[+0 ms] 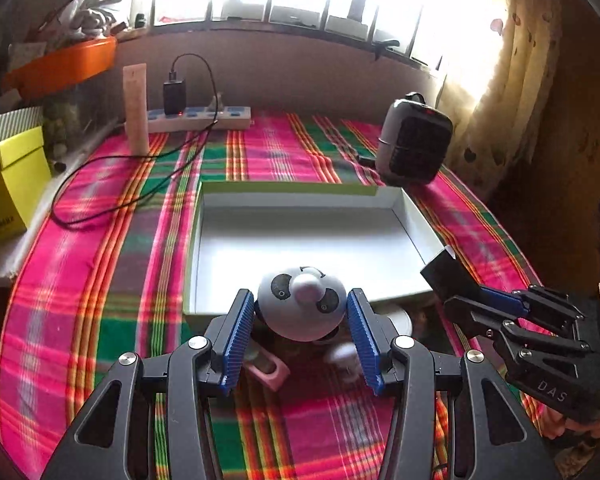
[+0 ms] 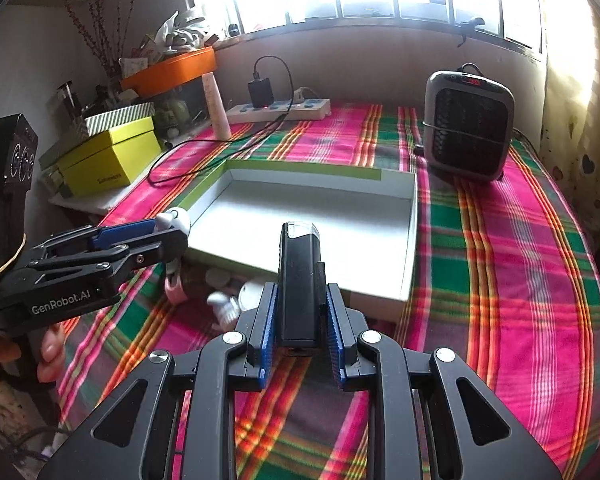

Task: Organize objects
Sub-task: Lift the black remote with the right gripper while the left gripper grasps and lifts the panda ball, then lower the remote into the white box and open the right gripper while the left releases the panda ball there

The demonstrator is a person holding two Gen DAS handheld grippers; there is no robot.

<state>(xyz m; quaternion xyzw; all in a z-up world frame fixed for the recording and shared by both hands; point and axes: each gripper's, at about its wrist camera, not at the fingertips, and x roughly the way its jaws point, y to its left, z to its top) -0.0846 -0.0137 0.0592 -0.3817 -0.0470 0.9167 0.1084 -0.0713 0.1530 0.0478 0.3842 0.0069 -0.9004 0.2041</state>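
Note:
A round white panda-faced toy (image 1: 302,308) sits between the blue pads of my left gripper (image 1: 299,294), which is shut on it above the near edge of a shallow white box with a green rim (image 1: 312,196). In the right wrist view the same toy (image 2: 176,218) shows at the tips of the left gripper (image 2: 168,236). My right gripper (image 2: 302,286) is shut on a black rectangular device with a clear cap (image 2: 300,276), held upright over the box's (image 2: 410,240) near edge. The left wrist view shows that right gripper (image 1: 466,296) gripping the black device (image 1: 446,276).
On the plaid cloth in front of the box lie a pink piece (image 1: 268,374) and small white pieces (image 2: 224,306). A grey heater (image 2: 468,124) stands at the back right, with a power strip (image 1: 200,118), cable and cream tube (image 1: 136,108) behind. Yellow boxes (image 2: 108,160) sit left.

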